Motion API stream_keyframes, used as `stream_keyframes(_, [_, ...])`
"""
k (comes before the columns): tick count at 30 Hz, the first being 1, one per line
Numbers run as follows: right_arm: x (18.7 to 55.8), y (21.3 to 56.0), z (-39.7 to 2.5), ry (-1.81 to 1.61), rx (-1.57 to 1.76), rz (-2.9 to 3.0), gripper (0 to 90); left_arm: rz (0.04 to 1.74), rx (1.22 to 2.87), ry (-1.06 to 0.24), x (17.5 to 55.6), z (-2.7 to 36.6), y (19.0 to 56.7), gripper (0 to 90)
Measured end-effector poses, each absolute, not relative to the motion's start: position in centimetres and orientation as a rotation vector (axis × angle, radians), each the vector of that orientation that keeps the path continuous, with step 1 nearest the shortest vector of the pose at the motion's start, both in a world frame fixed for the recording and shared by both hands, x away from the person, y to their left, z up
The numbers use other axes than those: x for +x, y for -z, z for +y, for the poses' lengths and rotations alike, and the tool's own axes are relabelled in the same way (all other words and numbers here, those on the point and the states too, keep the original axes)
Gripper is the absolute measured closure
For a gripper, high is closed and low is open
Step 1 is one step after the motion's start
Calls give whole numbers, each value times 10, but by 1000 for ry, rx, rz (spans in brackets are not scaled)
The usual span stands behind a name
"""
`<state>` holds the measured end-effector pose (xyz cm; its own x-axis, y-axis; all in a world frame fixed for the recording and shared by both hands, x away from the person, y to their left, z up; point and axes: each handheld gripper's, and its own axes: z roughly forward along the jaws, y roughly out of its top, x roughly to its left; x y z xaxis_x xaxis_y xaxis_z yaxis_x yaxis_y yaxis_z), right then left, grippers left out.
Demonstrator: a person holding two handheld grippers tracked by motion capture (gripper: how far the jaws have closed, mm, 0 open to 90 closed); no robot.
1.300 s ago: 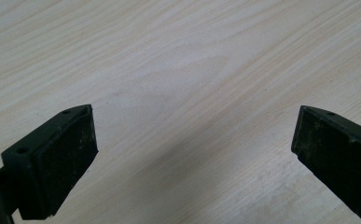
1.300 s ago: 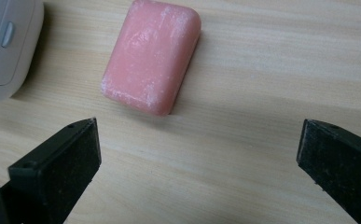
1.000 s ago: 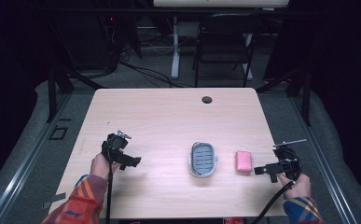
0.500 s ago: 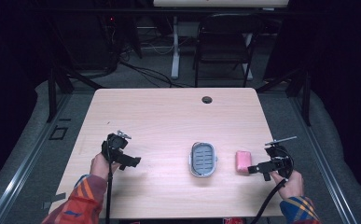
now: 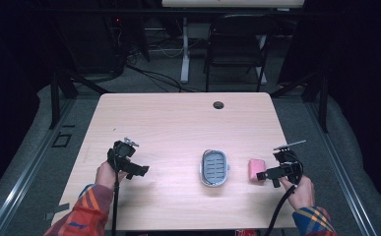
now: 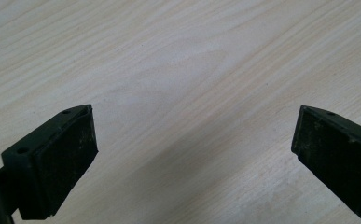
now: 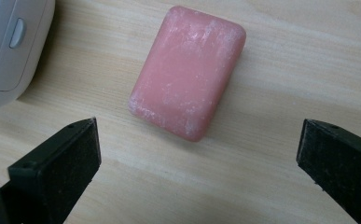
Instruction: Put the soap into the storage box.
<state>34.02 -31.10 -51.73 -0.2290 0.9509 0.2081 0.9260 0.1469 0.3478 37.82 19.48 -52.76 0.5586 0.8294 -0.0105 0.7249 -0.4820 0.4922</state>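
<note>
A pink bar of soap (image 5: 255,168) (image 7: 187,70) lies flat on the light wooden table (image 5: 178,128), just right of a grey oval soap dish (image 5: 213,167) (image 7: 10,42). My right gripper (image 5: 262,175) (image 7: 197,158) hangs open right over the near side of the soap, its jaws wider than the bar and apart from it. Over bare wood at the table's front left, my left gripper (image 5: 141,171) (image 6: 192,158) is open with nothing between its jaws.
A small round cable hole (image 5: 218,104) sits near the table's far edge. A dark chair (image 5: 237,49) and cables on the floor lie beyond the table. Bare wood stretches between the left gripper and the dish.
My right gripper has moved left towards the pink soap, from the table's right edge to just over the bar. The left gripper has stayed put.
</note>
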Motion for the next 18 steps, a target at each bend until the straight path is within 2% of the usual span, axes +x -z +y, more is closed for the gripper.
stream_keyframes(18, [357,518,-298,-545,1944,2344,0,1248,2367,-311,379,194,530,0])
